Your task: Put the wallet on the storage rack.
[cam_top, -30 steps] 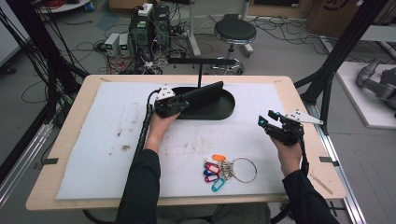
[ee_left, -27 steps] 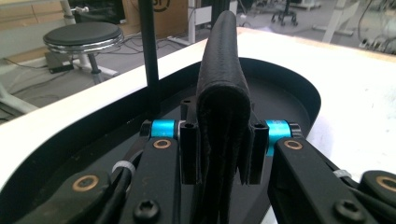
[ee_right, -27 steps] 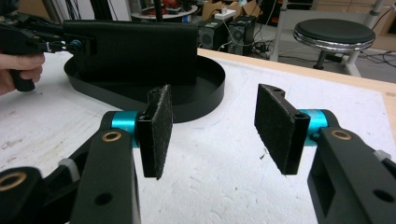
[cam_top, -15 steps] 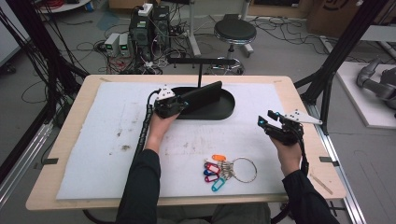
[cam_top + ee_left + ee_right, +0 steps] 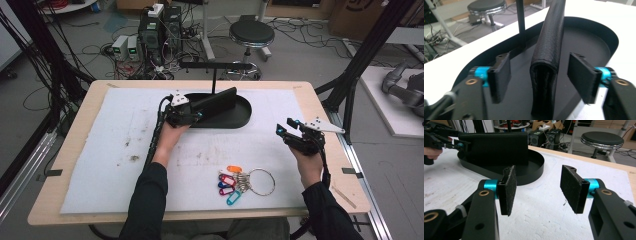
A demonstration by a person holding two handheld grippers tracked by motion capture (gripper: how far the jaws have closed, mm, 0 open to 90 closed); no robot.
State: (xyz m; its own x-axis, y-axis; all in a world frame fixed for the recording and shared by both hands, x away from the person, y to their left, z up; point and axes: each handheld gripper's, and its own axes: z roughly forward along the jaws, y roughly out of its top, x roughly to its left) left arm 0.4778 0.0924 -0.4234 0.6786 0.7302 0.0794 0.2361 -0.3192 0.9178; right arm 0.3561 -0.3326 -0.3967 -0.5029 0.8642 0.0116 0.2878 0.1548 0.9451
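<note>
A black leather wallet [image 5: 217, 100] [image 5: 547, 50] [image 5: 494, 147] stands on its long edge in a black oval tray [image 5: 241, 118] [image 5: 599, 42] [image 5: 531, 172] at the back middle of the table. My left gripper [image 5: 197, 114] [image 5: 541, 75] is at the wallet's left end. Its jaws have just been opening and now stand either side of the wallet, with a gap between each pad and the leather. My right gripper [image 5: 281, 131] [image 5: 537, 187] hovers over the white mat at the right, open, with nothing between its pads.
A large key ring [image 5: 260, 181] with several coloured key tags [image 5: 227, 182] lies on the white mat [image 5: 100, 150] near the front edge. A thin black T-shaped stand [image 5: 214, 75] [image 5: 520, 17] rises from the tray's far side. A stool and cables are on the floor beyond the table.
</note>
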